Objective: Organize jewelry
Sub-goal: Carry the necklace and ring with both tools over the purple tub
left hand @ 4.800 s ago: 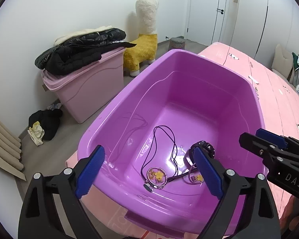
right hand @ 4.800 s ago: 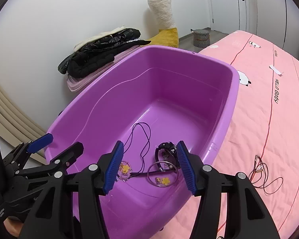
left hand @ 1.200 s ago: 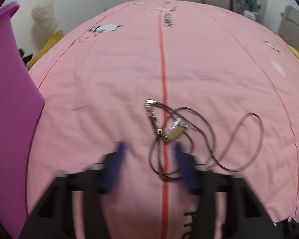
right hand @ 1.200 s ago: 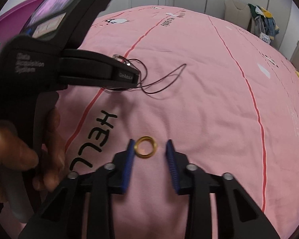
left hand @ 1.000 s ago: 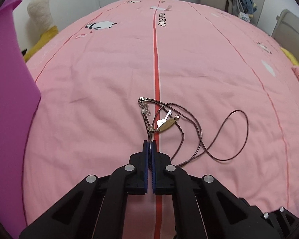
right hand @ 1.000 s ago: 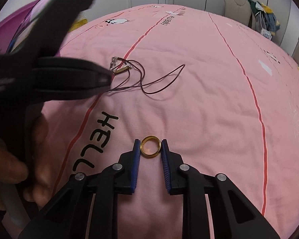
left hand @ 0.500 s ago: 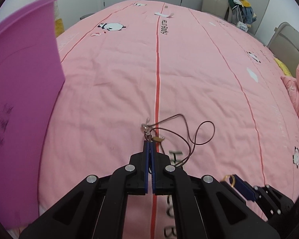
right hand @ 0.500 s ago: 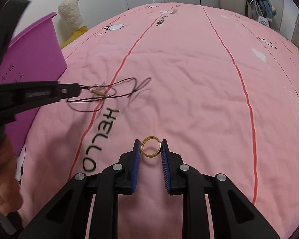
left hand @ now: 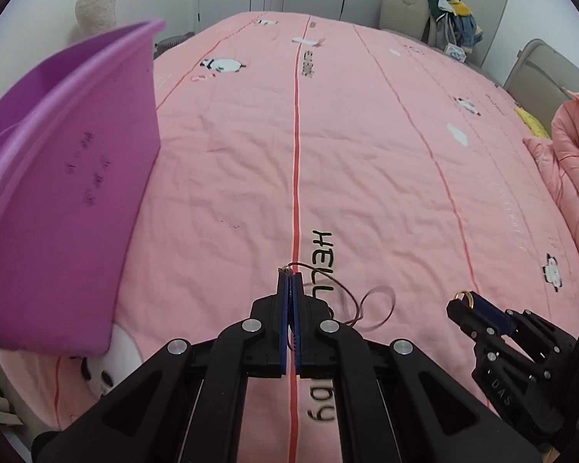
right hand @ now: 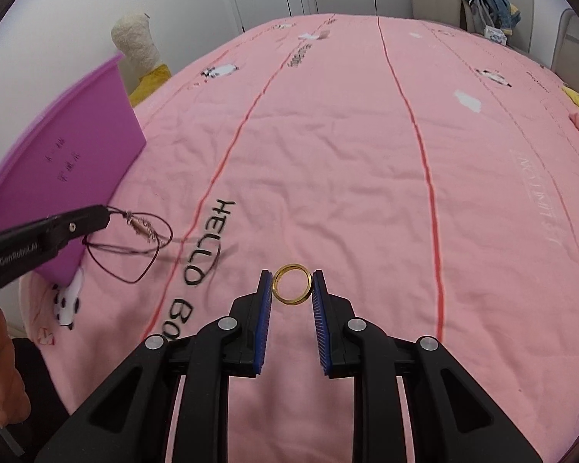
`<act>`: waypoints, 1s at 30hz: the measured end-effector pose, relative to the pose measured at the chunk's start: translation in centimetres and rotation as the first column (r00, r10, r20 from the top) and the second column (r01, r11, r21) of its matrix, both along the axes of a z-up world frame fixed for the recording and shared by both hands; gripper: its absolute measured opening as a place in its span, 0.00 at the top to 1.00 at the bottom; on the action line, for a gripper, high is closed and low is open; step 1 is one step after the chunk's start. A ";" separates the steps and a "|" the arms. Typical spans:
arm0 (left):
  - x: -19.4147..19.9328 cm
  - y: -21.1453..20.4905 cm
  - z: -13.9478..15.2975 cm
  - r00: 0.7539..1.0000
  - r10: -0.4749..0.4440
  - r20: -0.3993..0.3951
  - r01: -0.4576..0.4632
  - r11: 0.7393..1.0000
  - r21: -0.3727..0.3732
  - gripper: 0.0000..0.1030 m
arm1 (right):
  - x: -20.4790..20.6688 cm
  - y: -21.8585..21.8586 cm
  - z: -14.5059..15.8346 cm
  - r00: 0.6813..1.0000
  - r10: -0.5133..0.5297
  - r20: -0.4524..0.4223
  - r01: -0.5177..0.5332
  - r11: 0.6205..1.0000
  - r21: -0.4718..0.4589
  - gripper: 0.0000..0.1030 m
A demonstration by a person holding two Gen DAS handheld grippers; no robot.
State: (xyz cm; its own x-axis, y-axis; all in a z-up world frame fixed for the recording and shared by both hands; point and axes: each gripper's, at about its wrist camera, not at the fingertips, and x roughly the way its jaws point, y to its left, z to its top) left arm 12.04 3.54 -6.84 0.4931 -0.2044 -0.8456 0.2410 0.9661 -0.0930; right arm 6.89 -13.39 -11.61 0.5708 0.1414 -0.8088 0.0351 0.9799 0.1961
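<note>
From my left wrist I look down along my left claw (left hand: 289,281), whose blue pads are clenched together on a dark cord necklace (left hand: 366,305). A small metal clasp pokes out just past the fingertips, and the cord loops loosely to the right of the claw, hanging above the pink bedspread (left hand: 366,146) and its black "HELLO" lettering. The purple bin (left hand: 65,193) stands at the left, its outer wall turned to me, on the edge of the bed. At lower right my right claw (left hand: 468,301) comes into view with a gold ring (left hand: 464,296) at its tip.

From my right wrist, my right claw (right hand: 292,283) is grasping the gold ring (right hand: 292,284) edgewise between its two blue pads, each pad pressing one side of the band, the ring held clear of the bedspread (right hand: 366,154). Off to the left, my left claw (right hand: 103,217) holds the necklace (right hand: 135,247) by one end; a small metal pendant hangs near the tip and the cord droops in loops in front of the purple bin (right hand: 65,169). My hand (right hand: 0,366) shows at the lower left edge. A cream and yellow plush toy (right hand: 139,50) stands behind the bin.
</note>
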 end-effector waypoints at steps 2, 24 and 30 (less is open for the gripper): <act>-0.6 0.4 1.5 1.000 0.000 0.018 0.000 1.000 -0.012 0.98 | -0.6 0.1 1.5 1.000 0.003 0.026 -0.003 1.000 0.008 0.80; -1.3 12.6 21.4 0.913 0.148 0.381 -0.138 0.989 -0.054 0.98 | 2.8 11.7 19.0 0.912 0.225 0.344 -0.266 0.961 0.074 0.80; 0.8 18.1 21.9 0.896 0.239 0.373 -0.248 0.968 -0.026 0.98 | 6.4 17.9 21.1 0.877 0.320 0.358 -0.374 0.923 0.091 0.80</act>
State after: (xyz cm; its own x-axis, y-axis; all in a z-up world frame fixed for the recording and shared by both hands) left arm 12.81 21.66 15.02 0.8035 -0.0217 -0.5949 0.0109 0.9997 -0.0217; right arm 13.30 4.53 9.50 0.6915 0.4856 -0.5348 -0.3942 0.8740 0.2839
